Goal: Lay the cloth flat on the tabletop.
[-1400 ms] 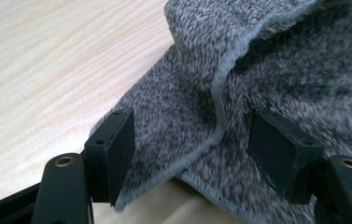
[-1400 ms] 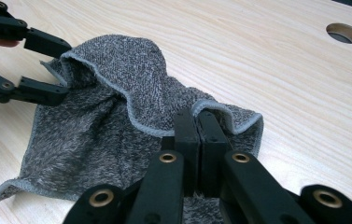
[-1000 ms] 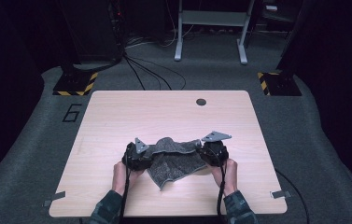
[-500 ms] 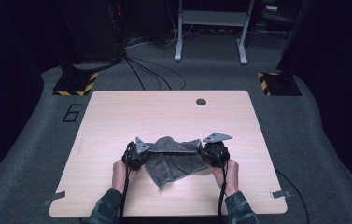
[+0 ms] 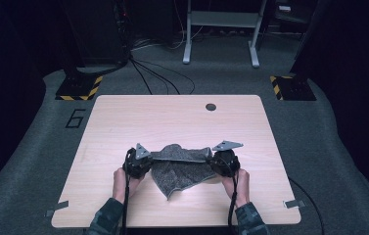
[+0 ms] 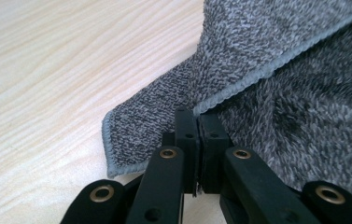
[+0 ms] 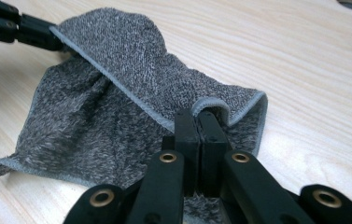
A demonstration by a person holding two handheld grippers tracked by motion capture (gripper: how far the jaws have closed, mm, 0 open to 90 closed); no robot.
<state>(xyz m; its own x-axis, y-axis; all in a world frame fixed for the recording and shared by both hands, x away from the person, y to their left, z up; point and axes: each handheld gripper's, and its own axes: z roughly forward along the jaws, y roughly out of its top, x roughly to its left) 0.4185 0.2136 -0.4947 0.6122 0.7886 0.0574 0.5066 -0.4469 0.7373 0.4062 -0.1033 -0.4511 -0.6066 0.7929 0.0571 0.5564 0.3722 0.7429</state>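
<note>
Left gripper (image 6: 197, 122) has just been closing and is now clenched on the hemmed edge of the grey towel (image 5: 179, 166), w/ a loose corner flap lying just left of its jaws. Right gripper (image 7: 199, 122) is clamped on the same hem at a folded bit. The towel's rest sags onto the table (image 5: 172, 117) btwn the 2, so I'd lift both evenly, keep the hem taut, and not yank.

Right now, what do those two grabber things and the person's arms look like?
Each claw, left and right, has two flat black jaws on black link arms with round brass-coloured rivets. From above, the bodies are chunky and black, each topped by a grey three-cornered plate. A black cable trails back from each along the forearm. The person wears dark patterned sleeves.
</note>
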